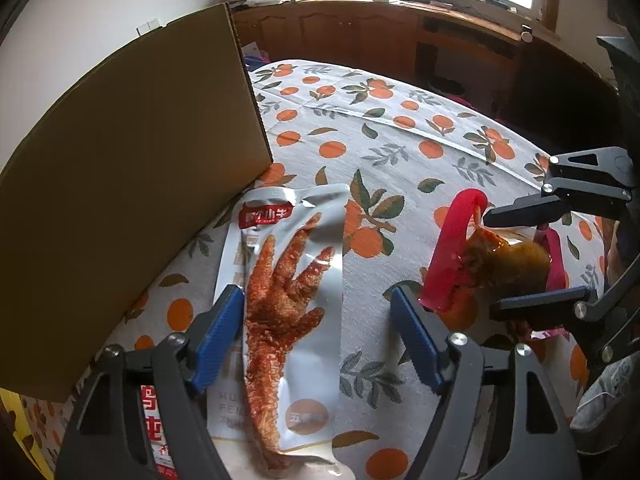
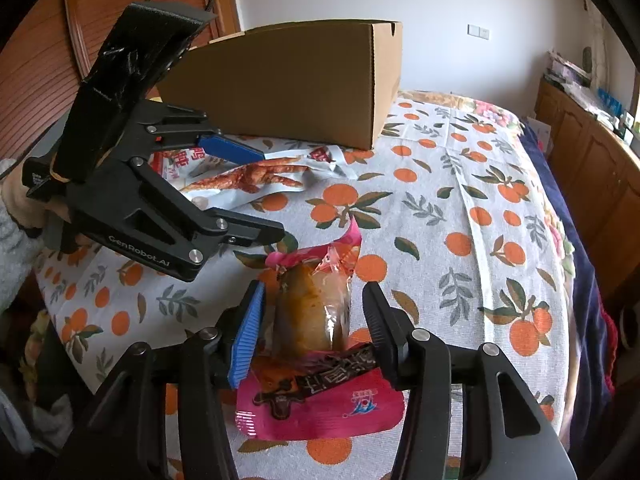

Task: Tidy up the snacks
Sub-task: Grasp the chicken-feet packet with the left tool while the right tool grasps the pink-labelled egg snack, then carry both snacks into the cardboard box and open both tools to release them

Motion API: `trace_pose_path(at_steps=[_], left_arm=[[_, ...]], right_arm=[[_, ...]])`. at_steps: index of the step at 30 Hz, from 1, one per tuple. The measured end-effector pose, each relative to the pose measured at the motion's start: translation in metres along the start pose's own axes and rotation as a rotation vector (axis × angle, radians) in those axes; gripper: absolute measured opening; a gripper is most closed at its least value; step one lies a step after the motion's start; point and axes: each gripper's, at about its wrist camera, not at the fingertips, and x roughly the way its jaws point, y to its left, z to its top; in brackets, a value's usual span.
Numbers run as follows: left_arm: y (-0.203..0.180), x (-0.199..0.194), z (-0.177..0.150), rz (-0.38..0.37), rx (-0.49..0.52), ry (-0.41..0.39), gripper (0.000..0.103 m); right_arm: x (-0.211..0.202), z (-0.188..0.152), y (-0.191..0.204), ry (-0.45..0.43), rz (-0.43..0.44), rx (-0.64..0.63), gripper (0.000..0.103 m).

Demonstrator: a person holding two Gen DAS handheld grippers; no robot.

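Observation:
A silver packet printed with chicken feet [image 1: 288,300] lies flat on the orange-print tablecloth [image 1: 400,140]. My left gripper [image 1: 316,304] stands open over it, blue pads on either side. The left pad sits at the packet's edge and the right pad is well clear. In the right wrist view the left gripper [image 2: 272,194] hovers over the same silver packet [image 2: 248,180]. A pink packet with brown saucy food [image 2: 316,312] lies between the fingers of my right gripper [image 2: 314,292], with small gaps on both sides. The left wrist view shows the right gripper [image 1: 490,262] straddling that pink packet [image 1: 504,264].
A tall brown cardboard box [image 2: 288,80] stands on the cloth just behind the silver packet, its wall [image 1: 140,180] filling the left. A red-and-white packet [image 1: 154,428] lies under my left gripper. A wooden desk [image 1: 360,28] runs behind the table. A person's hand [image 2: 24,200] holds the left gripper.

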Motion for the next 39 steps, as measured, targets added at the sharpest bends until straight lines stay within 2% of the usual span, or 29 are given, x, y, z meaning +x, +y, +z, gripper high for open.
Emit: trace_pose_path(at_steps=[1, 4, 10, 16, 29, 32, 34, 39], left_arm=[[0.001, -0.002, -0.001, 0.007, -0.007, -0.003, 0.071], [0.005, -0.005, -0.002, 0.052, -0.022, -0.01, 0.046], [0.006, -0.007, -0.006, 0.08, -0.018, -0.005, 0.045], [0.005, -0.015, -0.012, 0.051, -0.047, -0.025, 0.045], [0.007, -0.054, -0.01, 0.044, -0.106, -0.172, 0.045], [0.009, -0.06, -0.011, 0.035, -0.129, -0.201, 0.045], [0.009, -0.064, -0.011, 0.037, -0.138, -0.214, 0.045], [0.005, -0.07, -0.011, 0.045, -0.149, -0.223, 0.045]], right_arm=[[0.0, 0.0, 0.0, 0.0, 0.001, 0.001, 0.051], [0.001, -0.001, 0.001, 0.001, 0.005, 0.002, 0.053], [0.007, -0.005, 0.008, 0.01, -0.037, -0.036, 0.052], [0.007, -0.002, 0.002, 0.018, -0.007, -0.002, 0.051], [0.001, -0.001, -0.004, -0.002, 0.0, 0.054, 0.048], [-0.003, 0.0, -0.003, -0.017, -0.008, 0.053, 0.044], [-0.007, 0.002, -0.003, -0.027, 0.0, 0.053, 0.039], [0.0, 0.006, -0.007, 0.019, 0.021, 0.076, 0.04]])
